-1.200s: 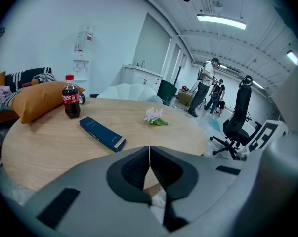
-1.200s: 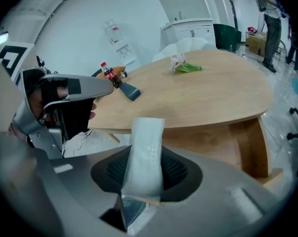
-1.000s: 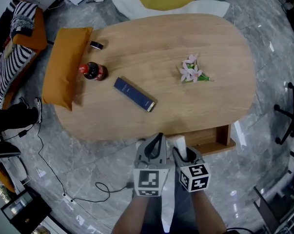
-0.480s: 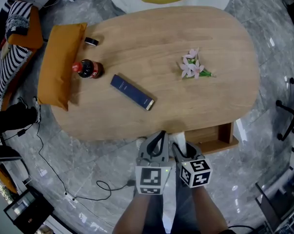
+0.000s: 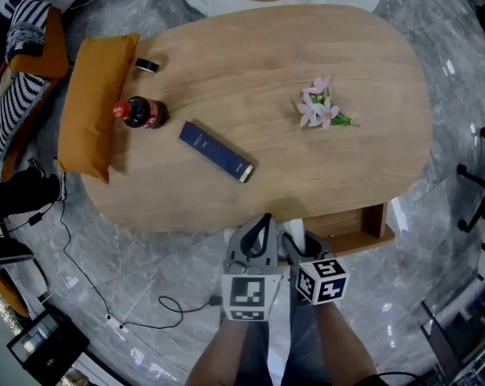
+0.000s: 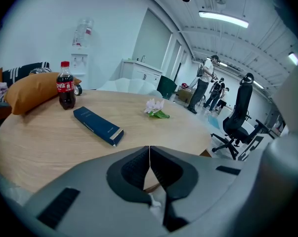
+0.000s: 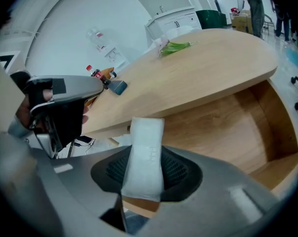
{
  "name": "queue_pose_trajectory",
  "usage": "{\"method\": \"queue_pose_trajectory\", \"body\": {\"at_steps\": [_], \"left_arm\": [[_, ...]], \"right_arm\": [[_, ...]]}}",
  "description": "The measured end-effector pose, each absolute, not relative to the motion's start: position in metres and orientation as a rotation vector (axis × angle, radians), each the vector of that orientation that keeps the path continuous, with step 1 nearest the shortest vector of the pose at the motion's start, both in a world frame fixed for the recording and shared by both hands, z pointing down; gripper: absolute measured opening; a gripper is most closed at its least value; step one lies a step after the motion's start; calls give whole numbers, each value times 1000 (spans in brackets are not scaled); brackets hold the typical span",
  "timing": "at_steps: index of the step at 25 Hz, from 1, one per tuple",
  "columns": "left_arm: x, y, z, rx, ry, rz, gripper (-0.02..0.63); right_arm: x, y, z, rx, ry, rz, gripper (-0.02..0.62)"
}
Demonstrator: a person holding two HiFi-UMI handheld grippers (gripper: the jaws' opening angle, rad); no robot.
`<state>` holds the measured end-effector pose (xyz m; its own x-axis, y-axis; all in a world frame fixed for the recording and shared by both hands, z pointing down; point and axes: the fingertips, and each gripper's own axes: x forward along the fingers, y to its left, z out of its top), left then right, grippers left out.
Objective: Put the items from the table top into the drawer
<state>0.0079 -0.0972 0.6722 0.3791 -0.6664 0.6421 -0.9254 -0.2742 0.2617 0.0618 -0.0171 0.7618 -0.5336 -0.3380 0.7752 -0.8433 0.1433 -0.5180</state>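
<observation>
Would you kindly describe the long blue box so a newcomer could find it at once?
In the head view, start at the oval wooden table. On its left half, just right of the cola bottle, lies the blue box. It alone is long, flat and dark blue, lying slantwise with one pale end.

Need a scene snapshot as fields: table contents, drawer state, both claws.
table: oval, wooden
on table: cola bottle, dark blue box, pink flowers, small black item
orange pillow: lying at the table's left end in the head view
drawer: pulled open; no items in the part that shows
left claw: shut, nothing in it
right claw: shut on white flat pack, pointing into the drawer
</observation>
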Motion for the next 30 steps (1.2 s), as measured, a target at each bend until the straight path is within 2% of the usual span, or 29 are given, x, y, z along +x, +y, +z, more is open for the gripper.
{"method": "queue_pose_trajectory", "body": {"at_steps": [18, 23, 28, 30], "left_arm": [[16, -97, 678, 2034, -1340, 561, 11], [16, -97, 677, 2034, -1350, 543, 11], [16, -95, 675, 2032, -1349, 538, 11], [15, -94, 675, 2033, -1350, 541, 12]], "right_arm": [[64, -21, 783, 1108, -1920, 1410, 156], [64, -22, 786, 1107, -1891, 1419, 202], [65, -21, 787, 1101, -1878, 1410, 219], [67, -22, 788, 1118, -1869, 1396, 258]]}}
